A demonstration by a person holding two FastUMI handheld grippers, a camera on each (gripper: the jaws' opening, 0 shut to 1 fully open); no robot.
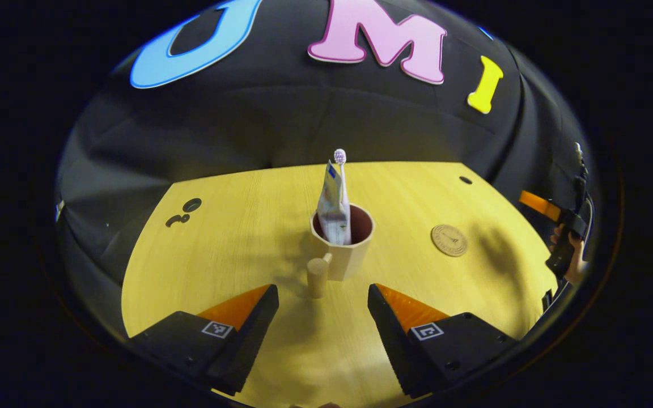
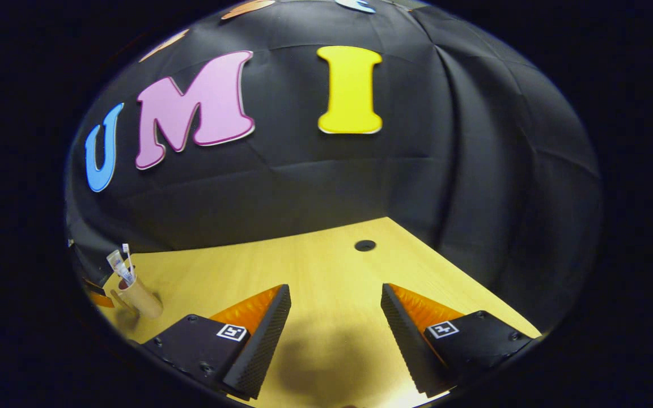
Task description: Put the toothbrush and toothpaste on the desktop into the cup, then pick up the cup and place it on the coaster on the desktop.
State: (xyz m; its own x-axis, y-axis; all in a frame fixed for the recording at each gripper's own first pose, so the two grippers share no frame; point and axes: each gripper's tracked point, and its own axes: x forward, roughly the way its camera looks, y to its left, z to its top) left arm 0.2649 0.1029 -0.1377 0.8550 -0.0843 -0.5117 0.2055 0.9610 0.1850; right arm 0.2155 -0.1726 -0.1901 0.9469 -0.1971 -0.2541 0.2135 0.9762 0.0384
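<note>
Both fingers of the left hand-held gripper (image 1: pixel 322 294) flank the cup (image 1: pixel 342 245) handle.

cup (image 1: pixel 342 249): tan, upright, handle toward left gripper (image 1: pixel 322 296), just ahead | toothbrush (image 1: pixel 340 164), toothpaste (image 1: pixel 332 207): standing inside cup | coaster (image 1: pixel 449 240): round, flat, ahead-right, apart from cup

Left cam near cup (image 1: pixel 342 241); right cam far, shares it.
</note>
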